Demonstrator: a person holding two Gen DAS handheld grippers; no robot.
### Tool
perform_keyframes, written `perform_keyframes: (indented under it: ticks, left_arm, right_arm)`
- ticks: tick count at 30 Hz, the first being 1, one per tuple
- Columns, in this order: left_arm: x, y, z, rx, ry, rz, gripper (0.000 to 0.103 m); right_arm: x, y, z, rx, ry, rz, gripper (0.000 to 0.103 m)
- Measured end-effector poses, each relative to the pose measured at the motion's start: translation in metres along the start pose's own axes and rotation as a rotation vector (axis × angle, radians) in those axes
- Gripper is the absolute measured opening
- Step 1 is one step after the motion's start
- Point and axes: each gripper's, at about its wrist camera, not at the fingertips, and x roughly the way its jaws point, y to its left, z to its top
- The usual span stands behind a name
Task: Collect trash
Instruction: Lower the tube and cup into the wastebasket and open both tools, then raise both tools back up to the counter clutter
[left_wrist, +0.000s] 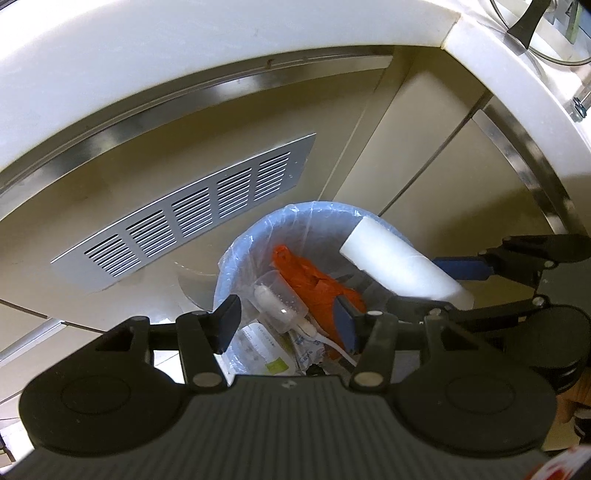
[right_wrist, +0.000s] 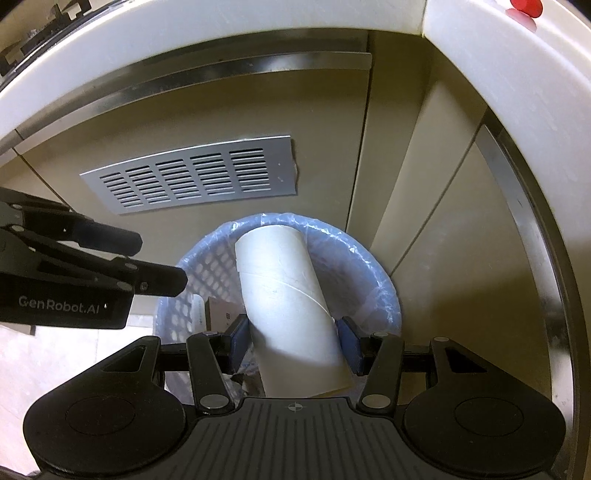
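Standing against beige cabinet, lined bin; vent behind.

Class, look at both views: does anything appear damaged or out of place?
The metal vent grille on the cabinet front looks damaged: its right edge is ragged and lifting. Otherwise nothing stands out.

text: "GenRobot.AI" | on: left gripper body | colour: white

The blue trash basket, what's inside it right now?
Inside the basket, lined with a clear bag: orange crumpled plastic, a clear plastic container and printed wrappers. The white cardboard tube, held above, covers the rest.
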Motion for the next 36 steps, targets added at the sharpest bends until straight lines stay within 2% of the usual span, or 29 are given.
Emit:
perform_keyframes:
  ticks: [4,6,16,25,28,36]
  left_arm:
    - [0.000,0.003,-0.002,-0.006,0.001,0.004,0.051]
    - [-0.001,0.004,-0.003,-0.013,0.001,0.006,0.051]
    - [-0.004,0.010,-0.011,-0.023,0.003,0.015,0.051]
    - [-0.015,0.011,-0.010,-0.017,-0.033,0.017,0.051]
    - [-0.025,0.009,-0.008,0.004,-0.065,0.017,0.051]
    - [-0.072,0.001,0.001,0.058,-0.198,-0.015,0.051]
  right_arm:
    - [0.000,-0.001,0.001,0.028,-0.026,0.038,0.056]
    - [0.001,-0.002,0.002,0.041,-0.033,0.043,0.065]
    - [0.005,-0.005,-0.002,0.035,-0.005,0.019,0.065]
    - [-0.006,0.002,-0.001,-0.001,-0.025,0.000,0.065]
    - [-0.020,0.006,0.001,-0.023,-0.054,-0.008,0.065]
    - [-0.078,0.013,0.015,-0.074,-0.203,-0.038,0.065]
